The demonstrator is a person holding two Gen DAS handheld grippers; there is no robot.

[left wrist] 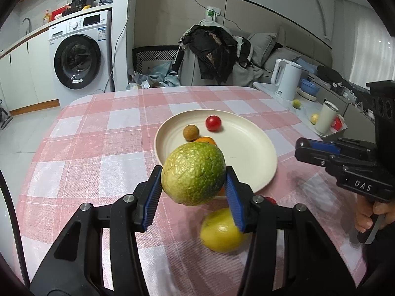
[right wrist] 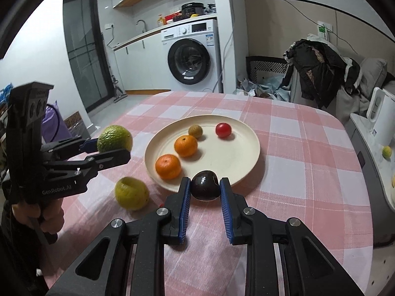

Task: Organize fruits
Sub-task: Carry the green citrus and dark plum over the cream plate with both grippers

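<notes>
My right black plastic two-finger claw (left wrist: 300,149) carries white letters "DAS" on its side. My left black plastic claw (right wrist: 112,148) reads "GenRobot.AI" low on its body.

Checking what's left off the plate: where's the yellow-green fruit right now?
The yellow-green fruit lies on the checked tablecloth, just off the plate's near-left rim in the right wrist view, beside the nearer orange and below the left gripper.

1. Even, fairly bright indoor light from overhead; soft shadows fall beside the fruit on the plate (right wrist: 249,157).
2. Strong fisheye bending, with dark vignetted corners.
3. The yellow fruit (left wrist: 221,230) looks slightly blurred; the rest is sharp.
</notes>
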